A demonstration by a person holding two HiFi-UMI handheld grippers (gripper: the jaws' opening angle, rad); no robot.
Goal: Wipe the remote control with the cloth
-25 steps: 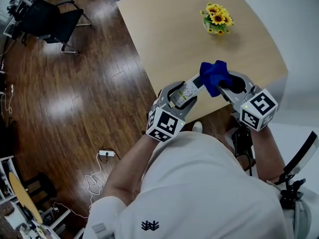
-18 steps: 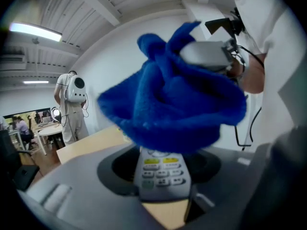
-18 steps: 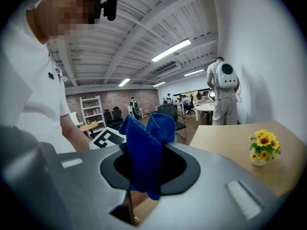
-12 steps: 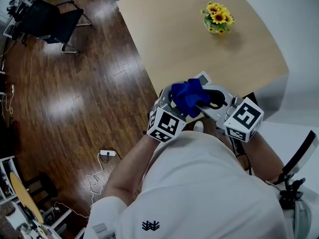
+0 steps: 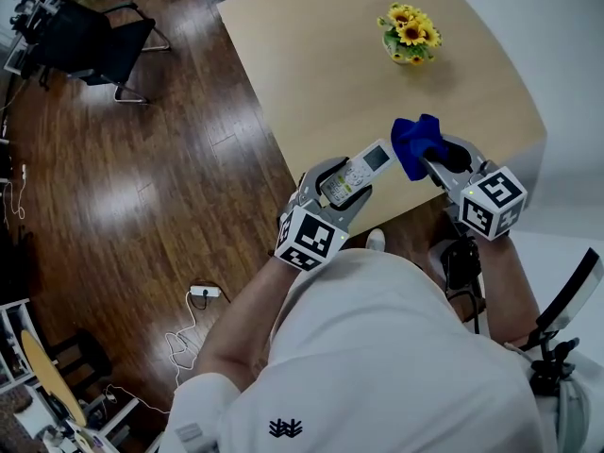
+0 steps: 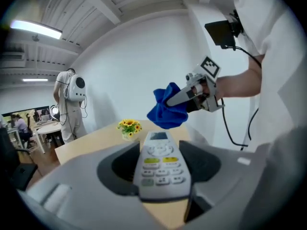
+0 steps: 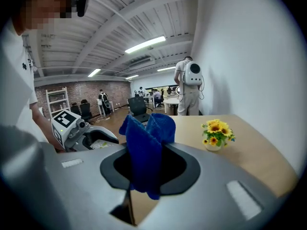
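Note:
A white remote control (image 5: 356, 172) (image 6: 161, 163) with grey and yellow buttons sticks out of my left gripper (image 5: 342, 185) (image 6: 162, 172), whose jaws are shut on its lower half above the table's near edge. A bunched blue cloth (image 5: 416, 143) (image 7: 146, 149) (image 6: 167, 107) hangs from my right gripper (image 5: 436, 162) (image 7: 147, 163), which is shut on it. The cloth sits just to the right of the remote's screen end, apart from it. In the right gripper view the left gripper (image 7: 85, 137) shows at the left.
The light wooden table (image 5: 321, 55) carries a small pot of yellow sunflowers (image 5: 411, 34) (image 6: 129, 127) (image 7: 216, 134) at its far side. A black office chair (image 5: 99, 41) stands on the dark wood floor to the left. People stand in the background (image 6: 70, 104) (image 7: 188, 87).
The right gripper swept the cloth leftwards over the remote, covering it half a second ago, then drew back to the right off its tip. The left gripper held still.

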